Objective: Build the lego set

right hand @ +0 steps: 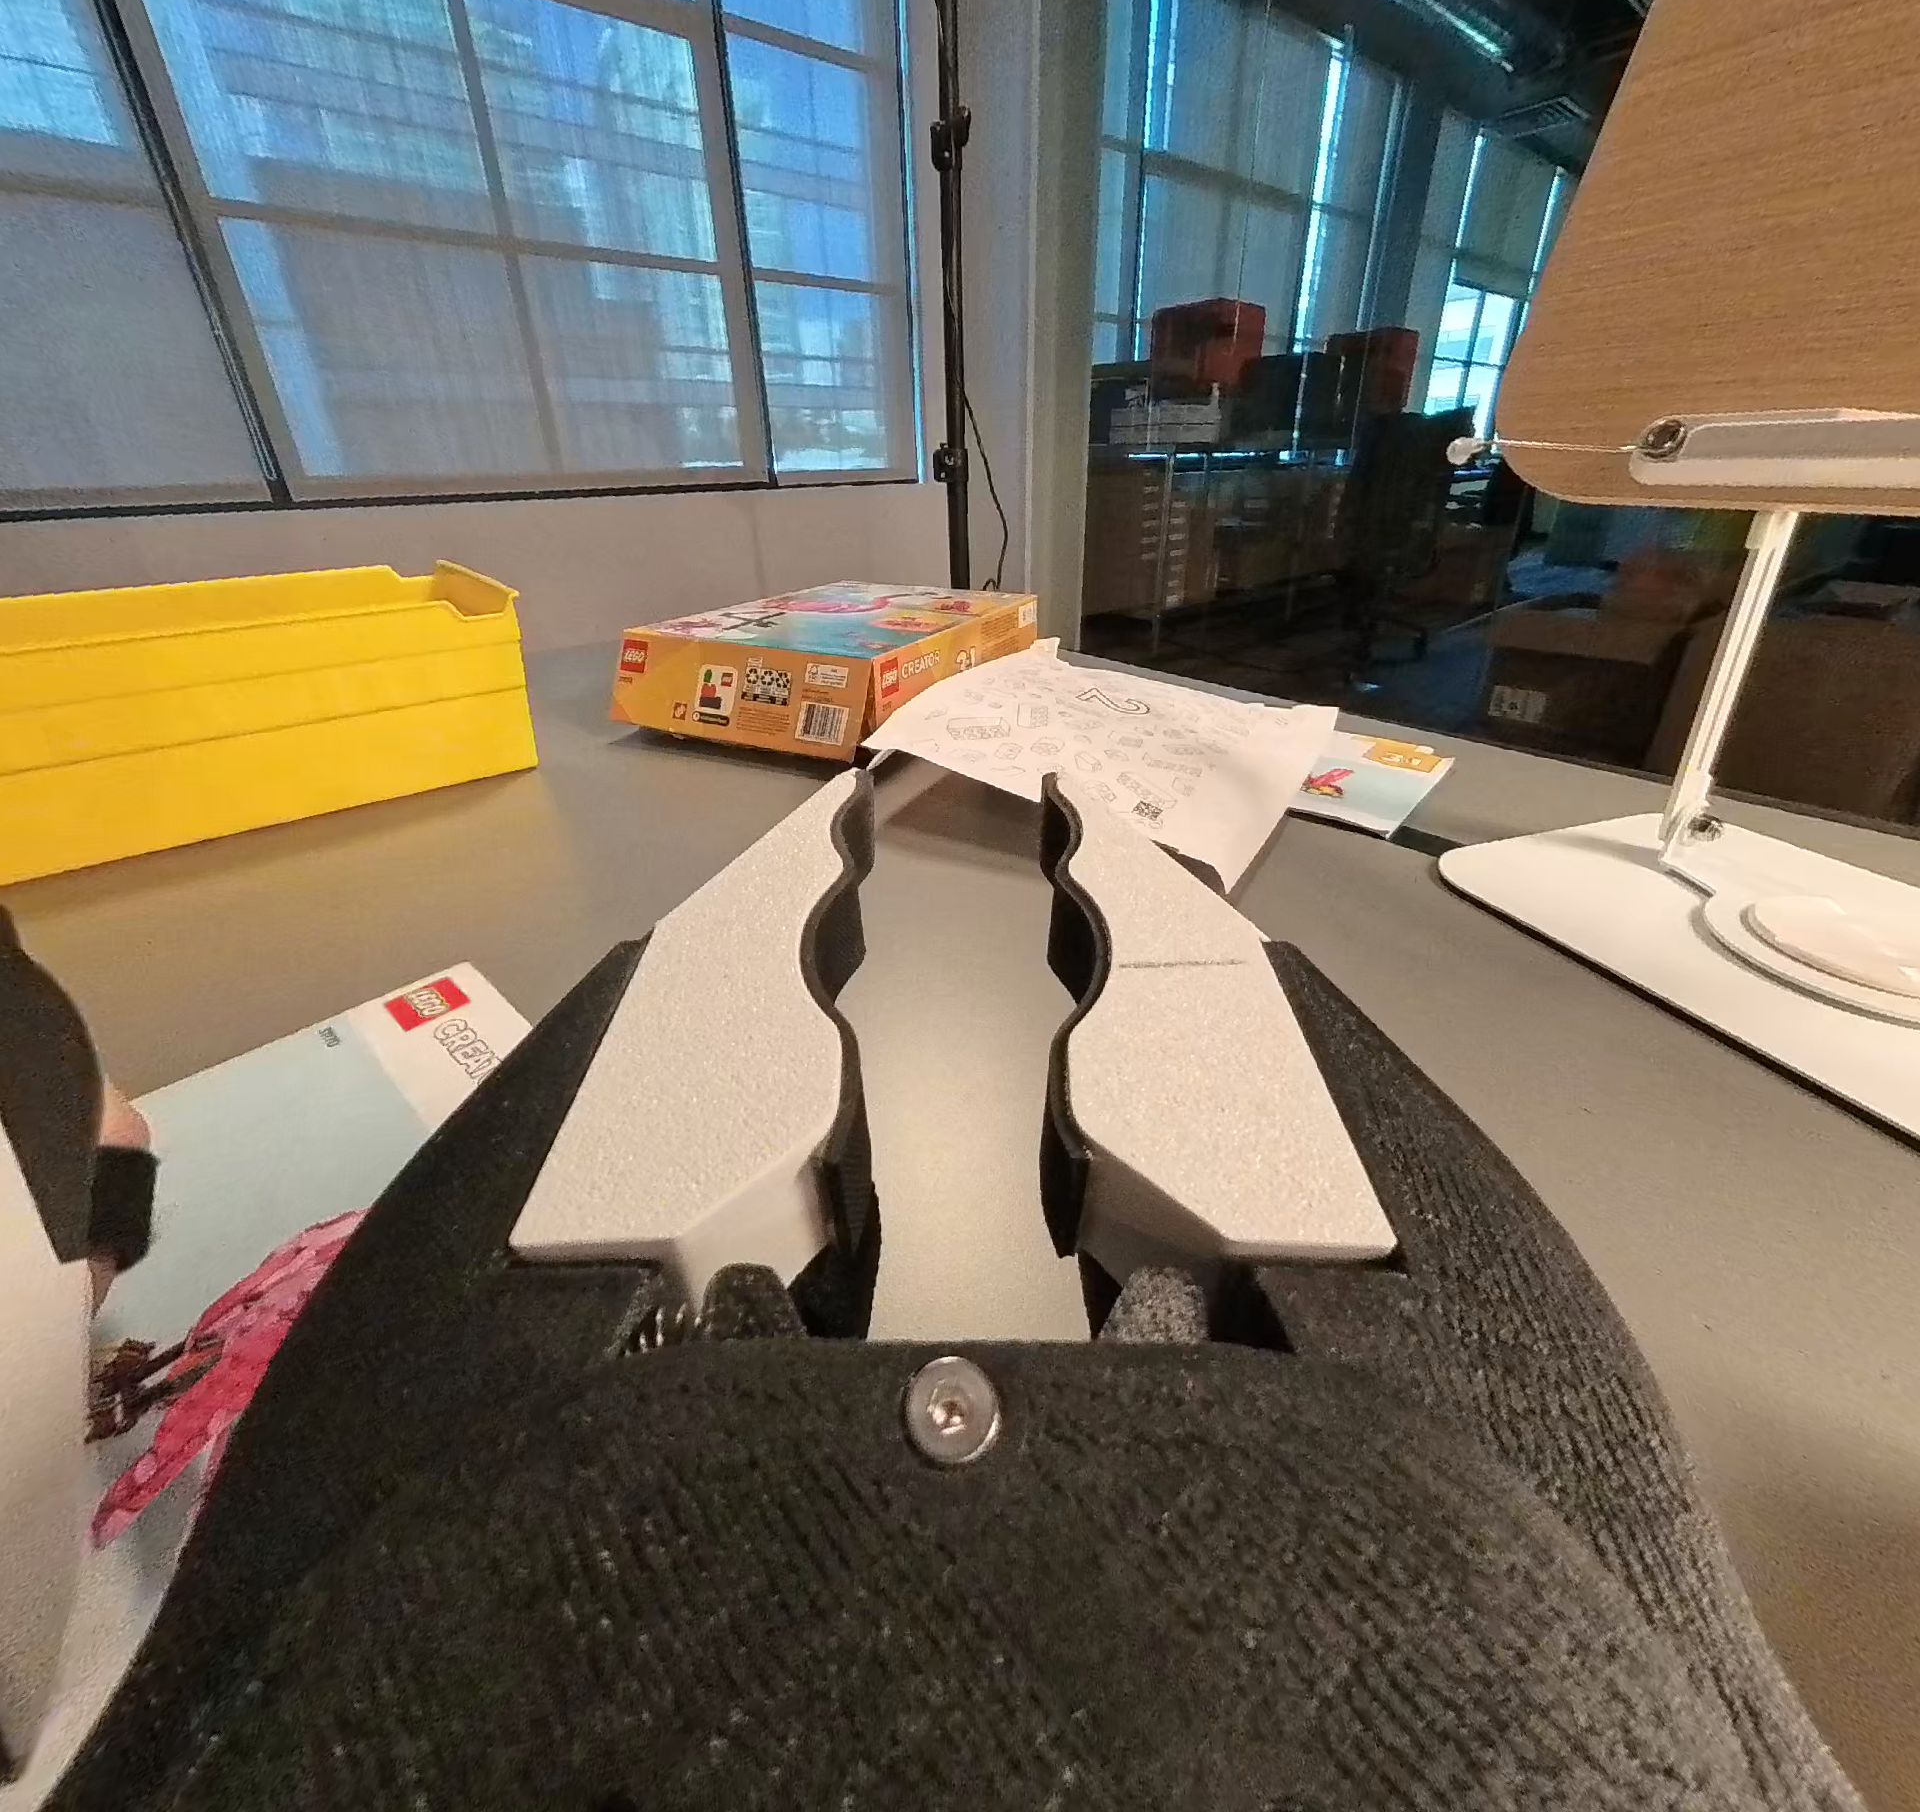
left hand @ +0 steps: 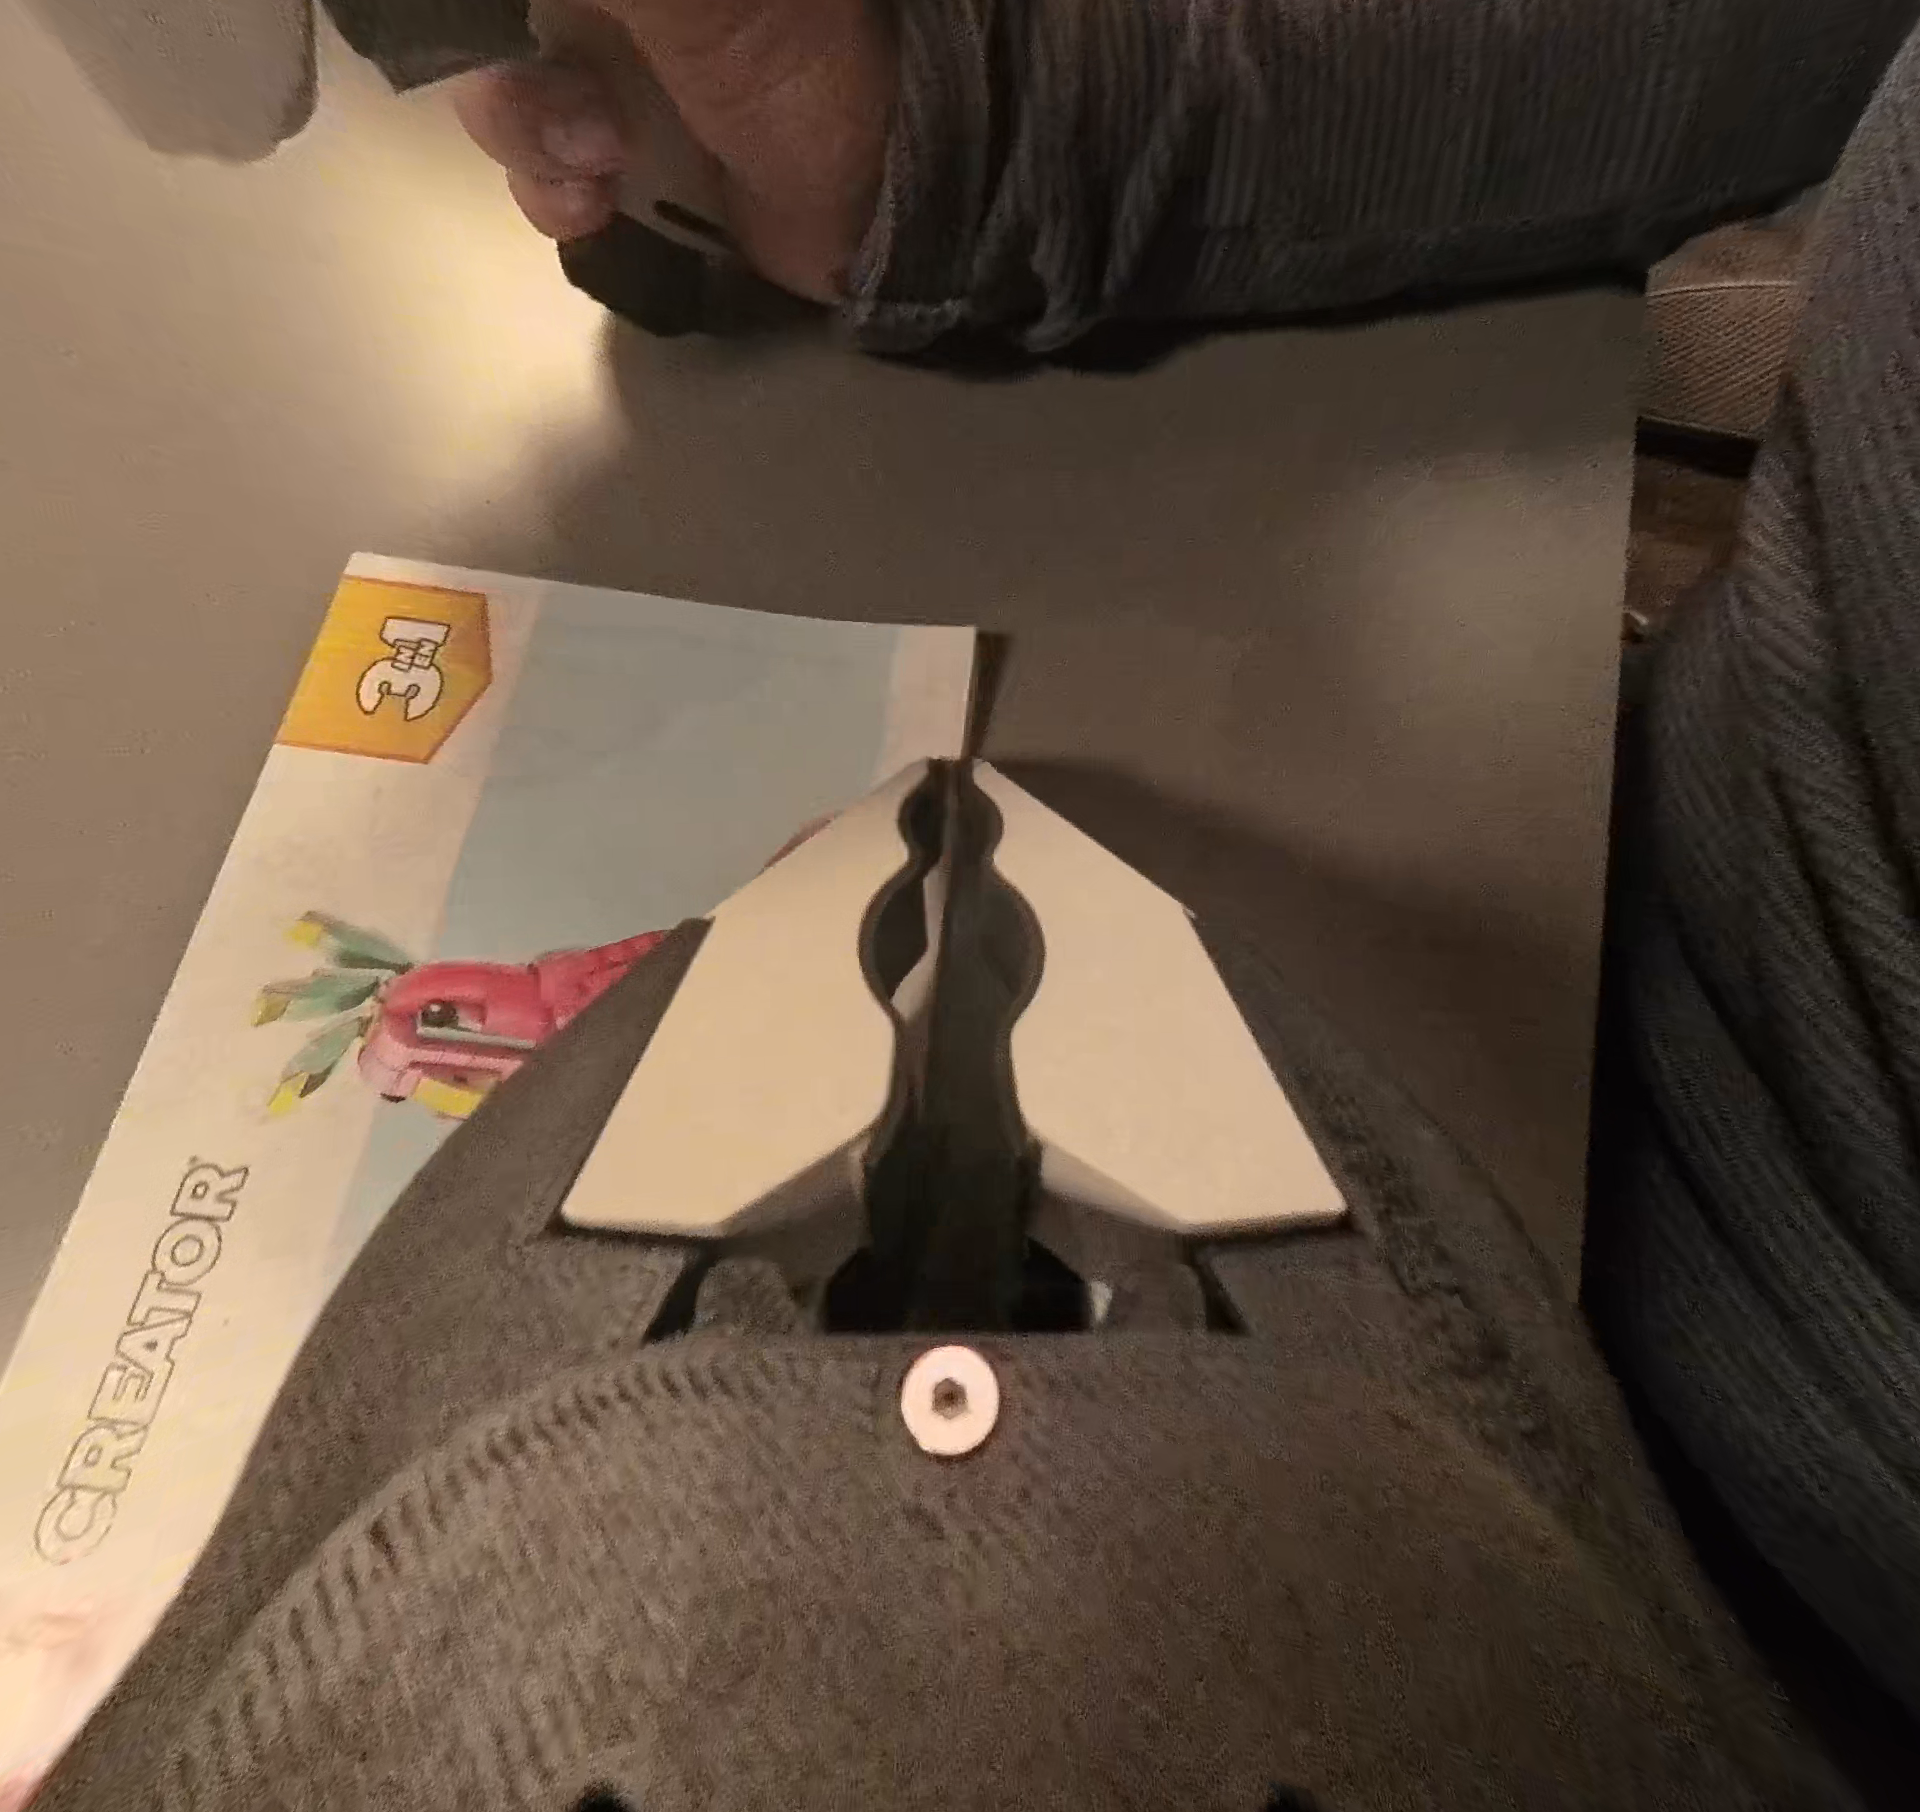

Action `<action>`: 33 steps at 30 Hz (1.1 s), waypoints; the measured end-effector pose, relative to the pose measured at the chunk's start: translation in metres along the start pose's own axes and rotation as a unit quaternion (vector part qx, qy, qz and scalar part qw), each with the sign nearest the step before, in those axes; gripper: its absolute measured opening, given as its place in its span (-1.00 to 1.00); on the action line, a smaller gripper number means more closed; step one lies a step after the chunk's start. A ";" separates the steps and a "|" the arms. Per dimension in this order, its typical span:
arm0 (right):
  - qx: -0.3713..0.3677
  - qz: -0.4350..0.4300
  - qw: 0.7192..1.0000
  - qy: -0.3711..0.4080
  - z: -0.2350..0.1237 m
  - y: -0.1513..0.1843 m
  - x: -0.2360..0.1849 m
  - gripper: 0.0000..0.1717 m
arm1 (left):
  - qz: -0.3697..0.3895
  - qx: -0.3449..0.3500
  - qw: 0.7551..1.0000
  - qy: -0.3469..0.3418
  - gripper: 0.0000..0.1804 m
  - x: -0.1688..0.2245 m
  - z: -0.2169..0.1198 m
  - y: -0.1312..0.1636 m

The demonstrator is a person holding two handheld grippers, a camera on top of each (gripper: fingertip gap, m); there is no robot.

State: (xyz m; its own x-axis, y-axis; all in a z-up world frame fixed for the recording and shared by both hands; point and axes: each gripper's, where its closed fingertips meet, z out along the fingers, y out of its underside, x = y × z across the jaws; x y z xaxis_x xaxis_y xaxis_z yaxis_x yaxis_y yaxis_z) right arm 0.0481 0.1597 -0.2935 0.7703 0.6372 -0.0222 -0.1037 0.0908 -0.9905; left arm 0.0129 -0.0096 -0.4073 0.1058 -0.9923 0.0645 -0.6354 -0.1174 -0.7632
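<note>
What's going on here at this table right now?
A person works two handheld grippers over a grey table. The left gripper is shut on the edge of a pale blue and white instruction booklet with a pink bird on its cover, lifting that edge. The right gripper is open and empty, pointing toward a white printed paper bag and an orange toy box.

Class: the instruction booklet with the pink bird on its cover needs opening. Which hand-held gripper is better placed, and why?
Left hand-held gripper: its jaws are closed on the booklet's edge. The right hand-held gripper is open, holding nothing.
</note>
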 end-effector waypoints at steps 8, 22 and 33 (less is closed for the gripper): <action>0.000 0.003 1.000 -0.001 0.000 0.000 0.000 -0.65 | -0.061 0.028 0.998 0.009 -1.00 -0.006 -0.005 -0.007; -0.076 -0.018 0.990 -0.118 0.002 0.015 -0.044 -0.97 | -0.185 0.312 0.912 -0.189 -1.00 -0.056 -0.135 -0.028; -0.188 -0.150 0.911 -0.336 -0.023 0.063 -0.122 -1.00 | -0.223 0.389 0.884 -0.133 -1.00 -0.044 -0.158 -0.027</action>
State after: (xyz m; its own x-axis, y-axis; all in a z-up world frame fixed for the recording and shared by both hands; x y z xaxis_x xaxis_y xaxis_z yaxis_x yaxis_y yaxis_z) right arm -0.0380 0.0695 -0.3564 0.1570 0.9627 0.2204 0.3689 0.1499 -0.9173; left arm -0.0958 0.0314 -0.2877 0.4556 -0.7971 0.3963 0.2230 -0.3288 -0.9177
